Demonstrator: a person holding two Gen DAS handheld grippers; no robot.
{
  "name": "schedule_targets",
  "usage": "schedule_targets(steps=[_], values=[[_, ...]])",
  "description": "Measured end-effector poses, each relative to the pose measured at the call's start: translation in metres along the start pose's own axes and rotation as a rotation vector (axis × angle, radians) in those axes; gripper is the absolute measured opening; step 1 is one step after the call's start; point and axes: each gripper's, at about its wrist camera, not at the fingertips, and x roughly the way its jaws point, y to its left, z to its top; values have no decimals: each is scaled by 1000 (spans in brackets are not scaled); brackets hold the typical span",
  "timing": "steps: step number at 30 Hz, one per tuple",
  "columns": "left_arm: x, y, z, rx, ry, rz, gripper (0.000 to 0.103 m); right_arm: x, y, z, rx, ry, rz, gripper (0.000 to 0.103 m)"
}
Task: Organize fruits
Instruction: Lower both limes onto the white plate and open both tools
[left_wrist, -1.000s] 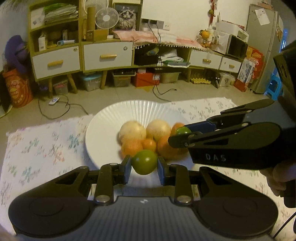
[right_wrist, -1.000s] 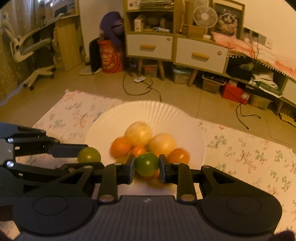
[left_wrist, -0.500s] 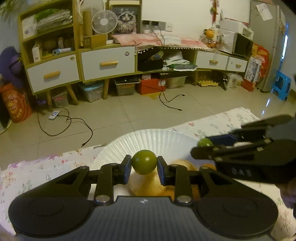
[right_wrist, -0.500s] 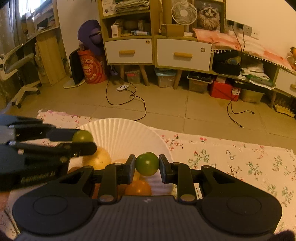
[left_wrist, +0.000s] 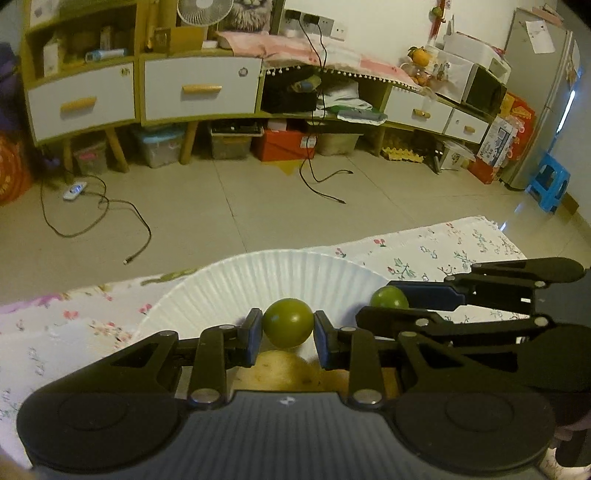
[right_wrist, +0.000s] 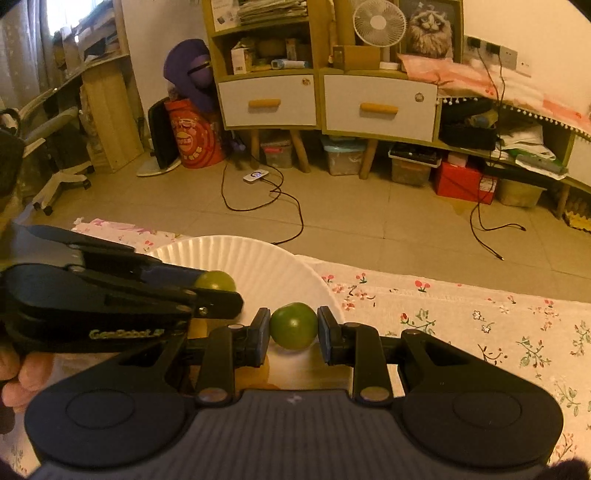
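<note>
Two hand-held claws sit side by side above a counter covered in a flower-printed cloth (left_wrist: 443, 254).

The left claw (left_wrist: 288, 332) is pinching a small round olive-green fruit (left_wrist: 288, 326) between its two blue-lined pads, one pad pressed to each side. Below it lies a white fluted paper plate (left_wrist: 258, 280), near the counter's far edge. A pale yellow fruit (left_wrist: 284, 373) shows on the plate just beneath the claw (most of it is hidden behind the claw's body).

The right claw (right_wrist: 293, 330) is likewise pinching a small round green fruit of its own (right_wrist: 293, 330), held over the right edge of the plate (right_wrist: 251, 258) where it meets the cloth (right_wrist: 461, 314). From the right wrist view, the left claw (right_wrist: 218, 286) reaches in from the left with its olive-green fruit (right_wrist: 216, 280) at the tip, and a person's fingers (right_wrist: 18, 373) wrap its handle. From the left wrist view, the right claw (left_wrist: 388, 301) reaches in from the right with its green fruit (left_wrist: 388, 297) over the plate's right rim.

Beyond the counter's far edge is a tiled floor with loose cables (left_wrist: 96, 221), and along the wall a low cabinet (left_wrist: 199, 92) with white drawers (a small fan and a cat picture stand on top).
</note>
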Motion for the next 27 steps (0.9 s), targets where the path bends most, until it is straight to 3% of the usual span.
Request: schedule_targets(steps=[11, 18, 24, 27], values=[[-1, 0, 2, -11, 2, 8, 21, -7, -3, -4, -57, 10, 33, 25], [-1, -2, 6, -8, -17, 27, 27, -7, -6, -2, -43, 19, 42, 27], [-9, -1, 5, -8, -29, 50, 37, -14, -8, 0, -31, 11, 30, 39], [-17, 0, 3, -12, -35, 60, 42, -20, -9, 2, -18, 10, 15, 50]])
